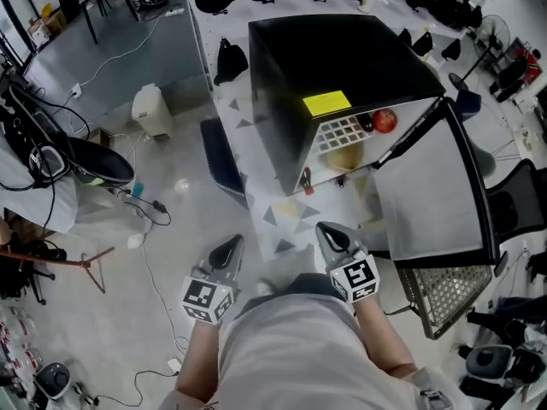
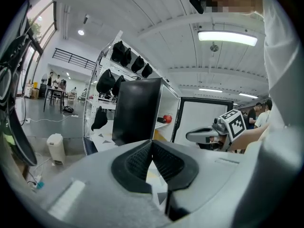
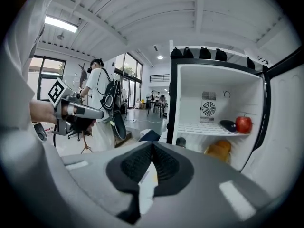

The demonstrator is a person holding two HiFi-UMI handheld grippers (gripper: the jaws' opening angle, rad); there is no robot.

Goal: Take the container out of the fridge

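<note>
A small black fridge (image 1: 342, 58) stands on a patterned table (image 1: 273, 216) with its door (image 1: 427, 195) swung open to the right. On its white shelf lie a red apple (image 3: 243, 124) and a flat dark container (image 3: 228, 125). Below the shelf sit a yellowish lump (image 3: 219, 149) and a small dark can (image 3: 180, 141). My left gripper (image 1: 229, 248) and right gripper (image 1: 329, 229) hang side by side in front of the table, well short of the fridge. Both are shut, with nothing between their jaws. The apple (image 1: 385, 120) also shows from above.
A wire basket (image 1: 444, 293) lies on the floor under the open door. A white bin (image 1: 152, 109) and a dark blue seat (image 1: 218, 156) stand left of the table. Cables (image 1: 154, 272) trail over the floor, and black chairs (image 1: 85, 161) crowd the left side.
</note>
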